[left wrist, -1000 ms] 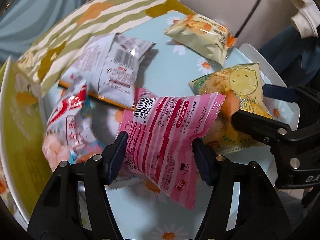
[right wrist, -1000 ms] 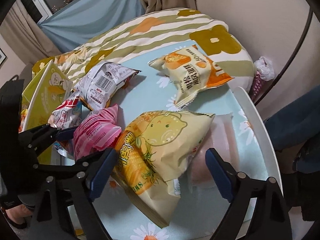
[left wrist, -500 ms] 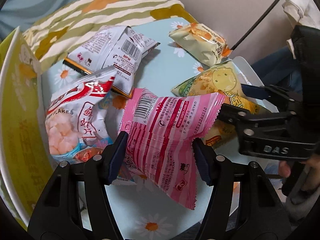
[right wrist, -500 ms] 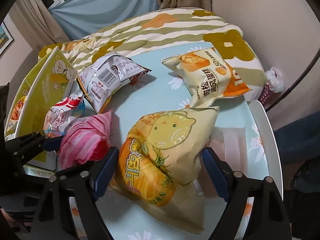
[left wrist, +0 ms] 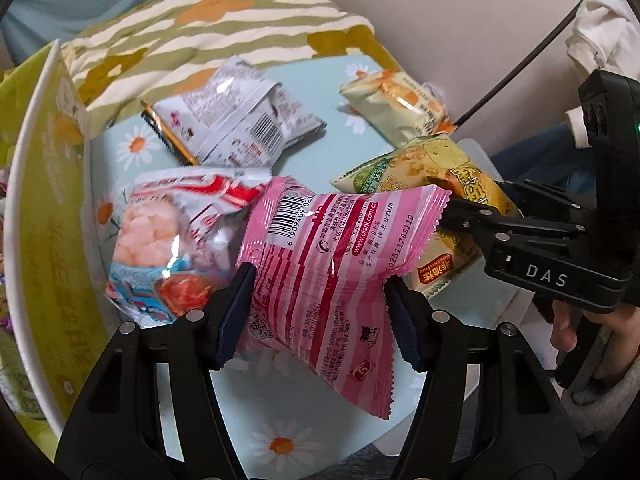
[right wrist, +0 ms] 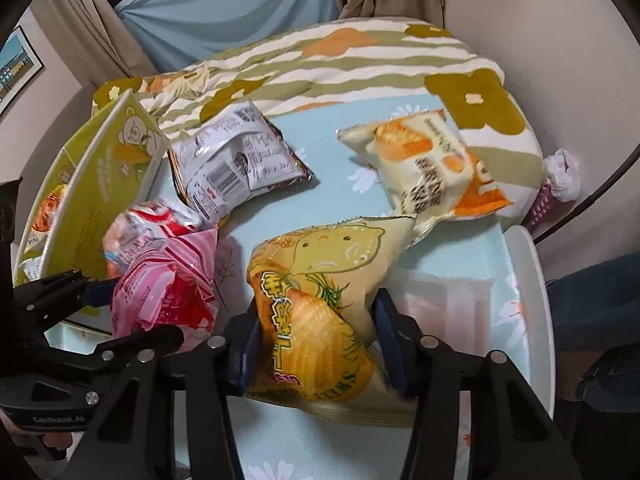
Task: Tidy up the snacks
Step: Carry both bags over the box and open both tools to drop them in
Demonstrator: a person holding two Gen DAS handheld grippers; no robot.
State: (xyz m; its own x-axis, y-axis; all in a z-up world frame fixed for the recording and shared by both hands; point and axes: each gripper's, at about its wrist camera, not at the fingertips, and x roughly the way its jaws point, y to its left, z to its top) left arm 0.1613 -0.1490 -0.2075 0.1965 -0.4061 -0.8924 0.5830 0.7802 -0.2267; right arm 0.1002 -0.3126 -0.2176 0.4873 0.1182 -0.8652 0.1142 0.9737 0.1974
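Pink snack bag (left wrist: 332, 264) reads "www.oishi.com.cn", barcode 690940….

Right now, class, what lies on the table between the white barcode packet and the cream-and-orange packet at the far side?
Nothing: in the right wrist view only bare daisy-print tablecloth separates the white barcode packet from the cream-and-orange packet.

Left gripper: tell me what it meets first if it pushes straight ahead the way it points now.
Probably the silver barcode packet lying on the table. The left gripper is shut on the pink snack bag, which leads; depth is hard to judge.
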